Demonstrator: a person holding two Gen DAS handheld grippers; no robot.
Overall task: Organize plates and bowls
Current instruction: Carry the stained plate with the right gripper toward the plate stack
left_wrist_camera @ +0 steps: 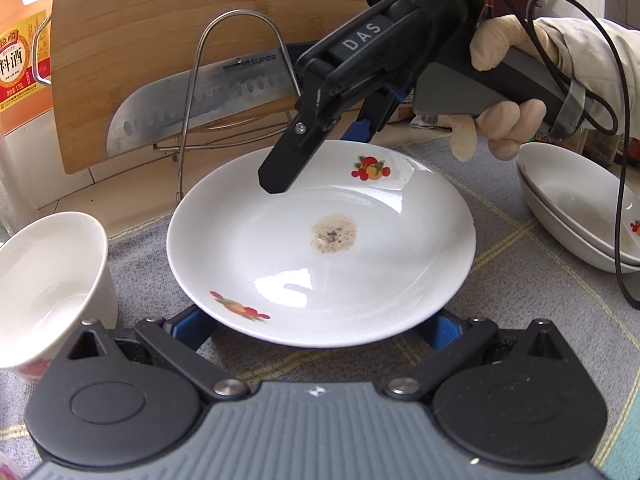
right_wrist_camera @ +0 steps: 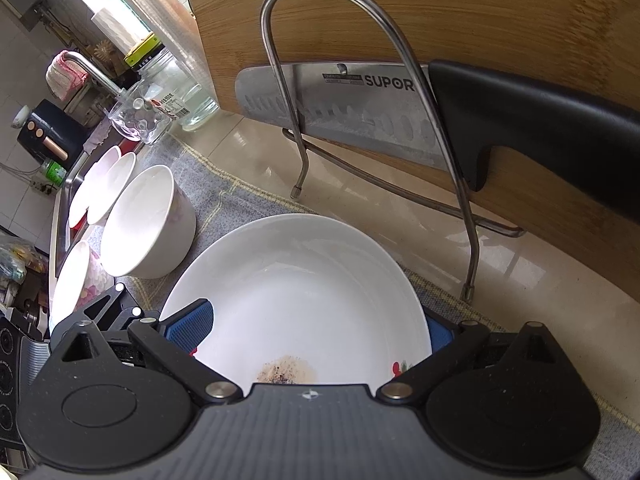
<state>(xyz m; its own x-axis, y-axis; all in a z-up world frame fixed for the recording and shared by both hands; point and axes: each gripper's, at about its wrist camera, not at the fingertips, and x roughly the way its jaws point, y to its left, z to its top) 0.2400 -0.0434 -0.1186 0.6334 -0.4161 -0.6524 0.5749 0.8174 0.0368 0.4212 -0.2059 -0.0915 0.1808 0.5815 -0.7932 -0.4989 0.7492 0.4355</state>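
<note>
Plate: a white plate (left_wrist_camera: 320, 240) with fruit prints and a brown stain at its centre was seen lying on a grey cloth (left_wrist_camera: 520, 272), between the two tongs.

Left gripper: the left gripper (left_wrist_camera: 320, 326) was held at the plate's near rim. Its blue pads (left_wrist_camera: 440, 330) were spread wide, one to each side of the rim and partly hidden beneath it; whether they touched the plate could not be told.

Right gripper: the right gripper (left_wrist_camera: 316, 152) was angled down over the plate's far rim, carried by a gloved hand (left_wrist_camera: 500, 120). In its own view the blue pads (right_wrist_camera: 188, 328) were set apart at either side of the plate (right_wrist_camera: 304, 292); the left pad lay over the rim and the right pad was mostly hidden behind it. No pinch was made out, and contact could not be told.

Bowls: a white bowl (left_wrist_camera: 48, 280) stood just left of the left gripper, apart from the plate. Two nested shallow dishes (left_wrist_camera: 580, 208) lay well to the right, below the gloved hand. More bowls (right_wrist_camera: 116, 184) were lined up left of the right gripper.

Behind the plate: a wire rack (right_wrist_camera: 360, 100) with a knife (right_wrist_camera: 360, 108) and a wooden board (right_wrist_camera: 440, 12) was seen beyond the right gripper.
</note>
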